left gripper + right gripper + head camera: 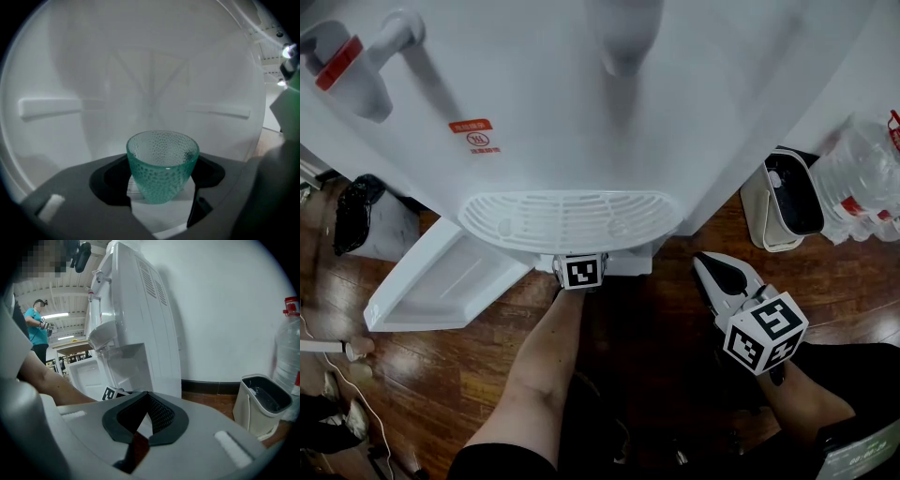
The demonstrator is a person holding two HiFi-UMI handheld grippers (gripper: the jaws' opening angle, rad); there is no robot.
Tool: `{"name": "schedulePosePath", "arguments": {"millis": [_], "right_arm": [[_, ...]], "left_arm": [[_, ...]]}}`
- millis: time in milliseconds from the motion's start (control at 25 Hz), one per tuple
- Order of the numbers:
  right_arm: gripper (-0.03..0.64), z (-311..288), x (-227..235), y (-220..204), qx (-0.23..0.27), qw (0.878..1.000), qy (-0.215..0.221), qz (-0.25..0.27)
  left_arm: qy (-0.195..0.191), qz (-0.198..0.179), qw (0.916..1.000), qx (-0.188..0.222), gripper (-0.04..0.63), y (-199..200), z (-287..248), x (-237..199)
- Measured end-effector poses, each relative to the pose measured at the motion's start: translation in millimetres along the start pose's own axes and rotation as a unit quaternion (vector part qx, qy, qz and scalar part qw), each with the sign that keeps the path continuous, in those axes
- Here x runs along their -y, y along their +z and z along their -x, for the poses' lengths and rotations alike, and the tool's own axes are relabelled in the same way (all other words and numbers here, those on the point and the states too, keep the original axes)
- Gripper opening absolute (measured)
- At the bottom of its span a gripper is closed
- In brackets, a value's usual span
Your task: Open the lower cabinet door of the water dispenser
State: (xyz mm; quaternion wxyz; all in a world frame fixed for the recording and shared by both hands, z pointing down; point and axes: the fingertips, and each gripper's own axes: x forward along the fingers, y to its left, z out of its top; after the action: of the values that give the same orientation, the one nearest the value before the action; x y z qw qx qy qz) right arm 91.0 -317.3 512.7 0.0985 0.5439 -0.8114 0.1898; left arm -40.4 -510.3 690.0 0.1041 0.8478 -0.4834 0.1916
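Water dispenser [581, 103]: white, smooth plastic body. It has a red-handled tap [337, 61] at the upper left and a curved, slotted drip tray [570, 220] on the front.
Lower cabinet door [441, 281]: open. It is a white moulded panel with a recessed inner face, swung out to the left over the floor.
Left gripper [162, 187]: reaches into the lower cabinet. In the head view only its marker cube [581, 272] shows, directly under the drip tray.
Left jaws: clamped on a cup [162, 164], with a dark pad against each side.
Cup: teal-green glass with a dimpled surface, tapered toward the base, upright and mouth up.
Cabinet interior [150, 84]: plain white walls with a ledge rib on each side.
Right gripper [701, 261]: held to the right of the dispenser, clear of it, above the floor.
Right jaws: together, with nothing between them.
Floor [431, 375]: dark glossy wood planks.
Bin [759, 211]: cream, rounded rectangle with a dark inside, beside the dispenser's right corner.
Bottle [862, 173]: large, clear ribbed plastic with a red cap, just right of the bin.
Black bag [356, 211]: crumpled, left of the dispenser.
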Motion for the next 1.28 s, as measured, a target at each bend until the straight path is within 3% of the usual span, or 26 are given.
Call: {"name": "schedulePosePath", "arguments": {"millis": [160, 280, 400, 640, 760, 920, 1080, 1200, 1240, 1280], "right_arm": [[0.003, 2, 1, 1, 0.000, 1.000, 0.000, 0.001], [0.003, 3, 2, 3, 0.001, 1.000, -0.001, 0.001], [0.002, 5, 1, 1, -0.003, 1.000, -0.001, 0.002], [0.003, 13, -12, -1, -0.002, 1.000, 0.013, 0.000], [0.003, 18, -21, 5, 0.006, 1.000, 0.024, 0.001], [0.003, 27, -34, 11, 0.023, 0.999, 0.037, -0.005], [0.003, 39, -56, 20, 0.044, 0.997, 0.060, -0.003], [0.003, 53, -67, 25, 0.049, 0.997, 0.066, 0.001], [0.003, 57, -70, 26, 0.049, 0.997, 0.067, 0.001], [0.002, 60, -72, 28, 0.050, 0.996, 0.069, 0.000]], "left_arm": [[-0.002, -0.018, 0.9997, -0.017, 0.488, -4, 1, 3], [-0.011, -0.022, 0.9993, -0.029, 0.531, -8, 4, 5], [-0.009, -0.002, 0.9992, -0.039, 0.531, -13, 12, 4], [-0.018, 0.008, 0.9987, -0.046, 0.541, -23, 47, 12], [-0.030, -0.010, 0.9984, -0.048, 0.539, -31, 75, 24], [-0.057, -0.003, 0.9980, -0.028, 0.514, -16, 118, 43], [-0.062, -0.053, 0.9965, -0.022, 0.498, 1, 154, 49], [-0.064, -0.053, 0.9962, -0.027, 0.483, 16, 178, 54], [-0.075, -0.052, 0.9954, -0.029, 0.465, 24, 188, 59], [-0.087, -0.057, 0.9942, -0.030, 0.397, 34, 199, 63]]}}
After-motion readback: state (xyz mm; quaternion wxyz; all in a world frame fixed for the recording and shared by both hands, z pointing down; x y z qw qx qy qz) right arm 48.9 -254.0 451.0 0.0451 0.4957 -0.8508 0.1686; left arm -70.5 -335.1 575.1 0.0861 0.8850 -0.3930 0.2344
